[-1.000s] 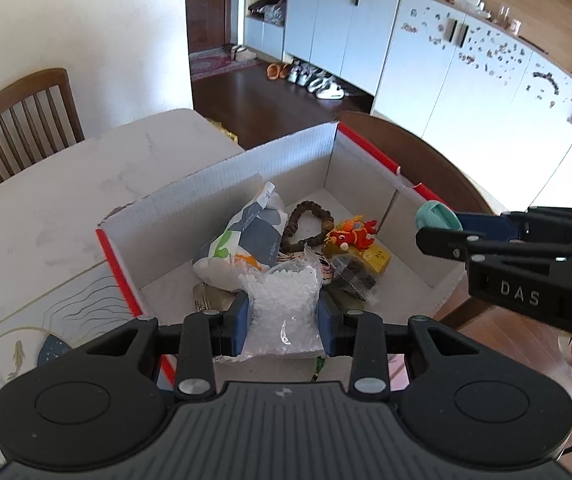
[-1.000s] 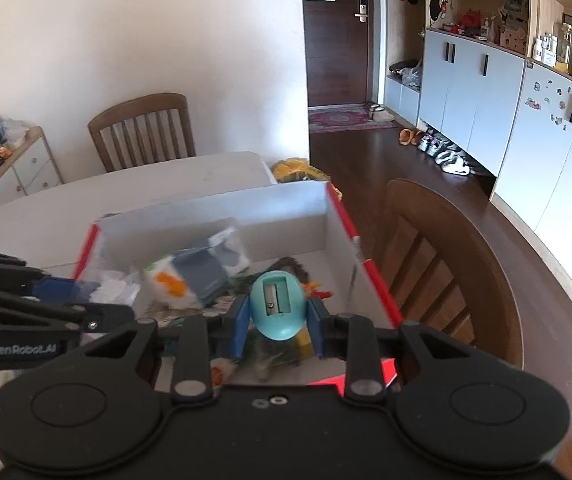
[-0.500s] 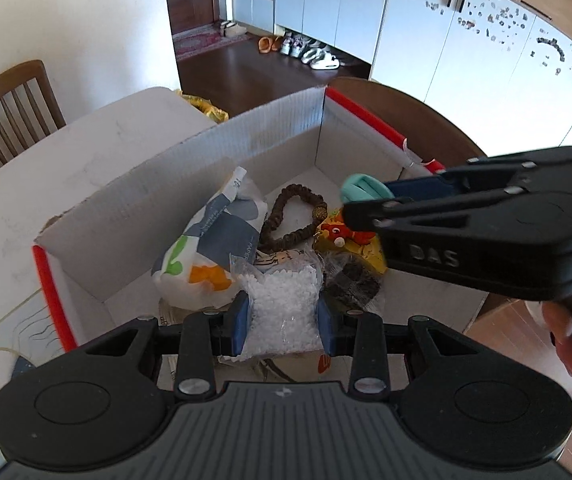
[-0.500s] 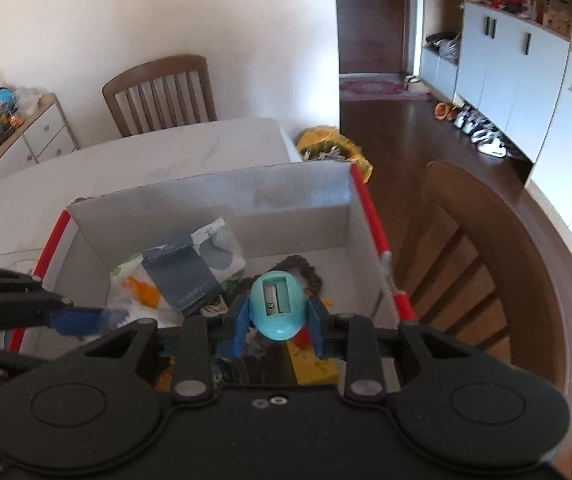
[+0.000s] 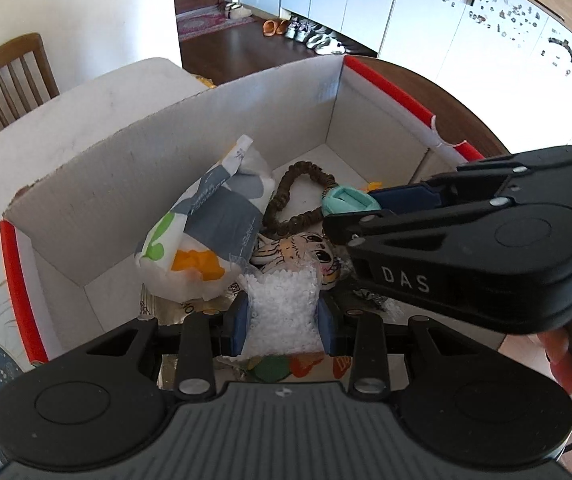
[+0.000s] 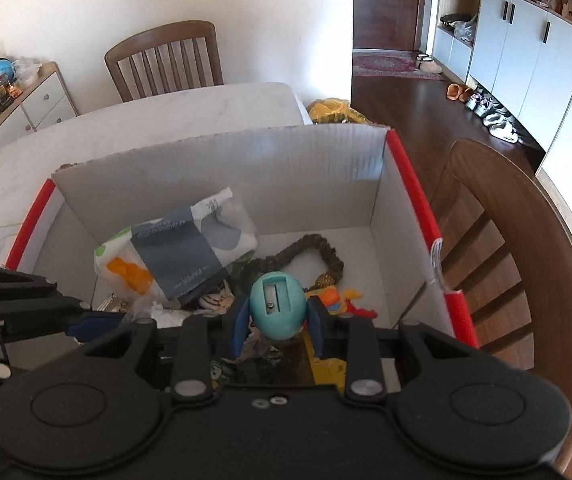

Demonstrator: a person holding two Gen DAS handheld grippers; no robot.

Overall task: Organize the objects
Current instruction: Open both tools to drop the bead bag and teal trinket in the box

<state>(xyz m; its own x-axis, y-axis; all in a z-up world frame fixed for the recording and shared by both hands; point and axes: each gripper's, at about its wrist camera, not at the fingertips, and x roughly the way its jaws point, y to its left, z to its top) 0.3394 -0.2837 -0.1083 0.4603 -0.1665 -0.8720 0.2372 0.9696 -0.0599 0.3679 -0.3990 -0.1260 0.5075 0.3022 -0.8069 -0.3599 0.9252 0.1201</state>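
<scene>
Over the box [image 5: 213, 120], the left gripper [image 5: 283, 316] clamped a bag of white beads [image 5: 281, 300]; the right gripper [image 6: 273, 320] clamped a pencil sharpener [image 6: 277, 306].

box [image 6: 221, 160] floor crowded; bare by right wall.

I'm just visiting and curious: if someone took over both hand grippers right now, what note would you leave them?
Left gripper: shut on a clear bag of white beads, over the cardboard box.
Right gripper: shut on a teal egg-shaped pencil sharpener, also over the box.
Already inside: paper pack, brown bead bracelet, tiger plush, orange toy.
Left: release both items into the box.
</scene>
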